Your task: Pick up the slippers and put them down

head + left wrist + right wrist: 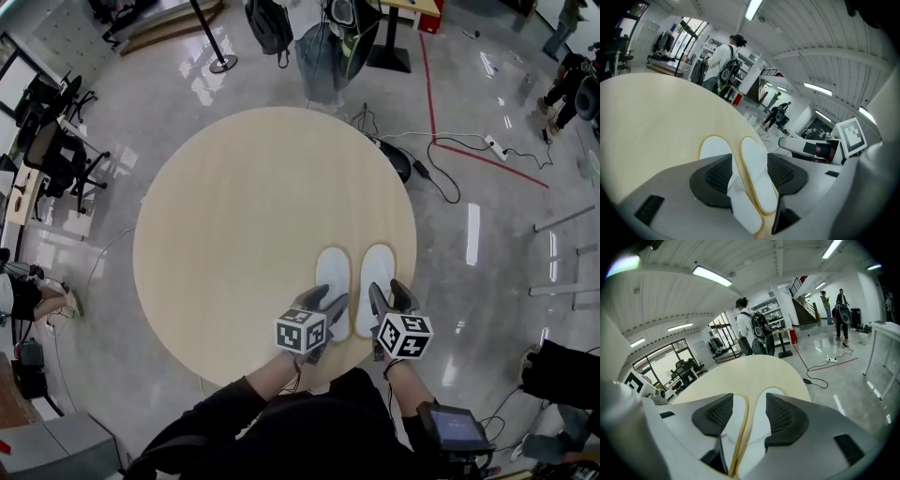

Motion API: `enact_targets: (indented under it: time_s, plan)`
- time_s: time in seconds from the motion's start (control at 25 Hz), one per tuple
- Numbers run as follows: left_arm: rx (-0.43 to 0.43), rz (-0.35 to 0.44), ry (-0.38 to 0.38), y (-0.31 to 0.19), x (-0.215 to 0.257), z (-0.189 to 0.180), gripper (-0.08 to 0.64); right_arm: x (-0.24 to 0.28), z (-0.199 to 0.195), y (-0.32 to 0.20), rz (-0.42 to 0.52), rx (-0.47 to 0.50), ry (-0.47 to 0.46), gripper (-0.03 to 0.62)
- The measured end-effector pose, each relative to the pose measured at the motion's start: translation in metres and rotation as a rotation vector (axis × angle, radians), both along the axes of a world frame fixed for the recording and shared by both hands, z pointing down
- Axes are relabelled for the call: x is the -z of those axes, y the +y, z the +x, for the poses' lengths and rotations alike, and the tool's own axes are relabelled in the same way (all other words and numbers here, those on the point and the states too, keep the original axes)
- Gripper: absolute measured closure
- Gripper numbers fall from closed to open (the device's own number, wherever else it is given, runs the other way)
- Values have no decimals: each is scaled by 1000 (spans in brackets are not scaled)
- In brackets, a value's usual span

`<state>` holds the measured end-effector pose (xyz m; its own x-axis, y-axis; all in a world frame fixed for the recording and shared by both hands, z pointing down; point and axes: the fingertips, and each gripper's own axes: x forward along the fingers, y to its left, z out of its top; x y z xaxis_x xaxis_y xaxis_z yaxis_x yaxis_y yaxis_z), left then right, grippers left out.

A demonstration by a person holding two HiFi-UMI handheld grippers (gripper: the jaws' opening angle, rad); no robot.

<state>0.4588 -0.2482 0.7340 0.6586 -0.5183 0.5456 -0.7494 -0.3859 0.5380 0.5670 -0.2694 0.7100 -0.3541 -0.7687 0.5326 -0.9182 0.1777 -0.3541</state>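
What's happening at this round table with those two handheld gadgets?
A person holds a left gripper and a right gripper over the heel ends of a pair of white slippers. The slippers lie side by side on the wooden table, near its edge by the person. Both grippers' jaws stand open and grip nothing.

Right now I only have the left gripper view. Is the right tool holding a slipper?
Observer: No. The right gripper view shows the right tool with its jaws apart and the pads pressing on nothing.
Operator: Where is it relative to the pair?
Observer: In the head view it is over the heel end of the right slipper. The left tool is over the heel end of the left slipper.
Operator: Where on the table are they?
Observer: They are near the edge of the round table closest to the person, right of its middle, with toes pointing away.
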Motion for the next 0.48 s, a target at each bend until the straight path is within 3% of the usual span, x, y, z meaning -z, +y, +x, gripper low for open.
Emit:
enact_targets:
  time_s: [0.32,0.36,0.44,0.48]
  plan:
    - [-9,132,96,47,90,-32,328,85,-63,46,102,74,-162,384]
    - [-9,138,117,55,99,-40,328,95,-73,54,117,86,-181,405]
    - [-8,146,167,68,115,-56,328,111,-95,71,153,125,-207,550]
    - [-5,154,189,75,122,-66,330,118,-107,79,168,150,-216,566]
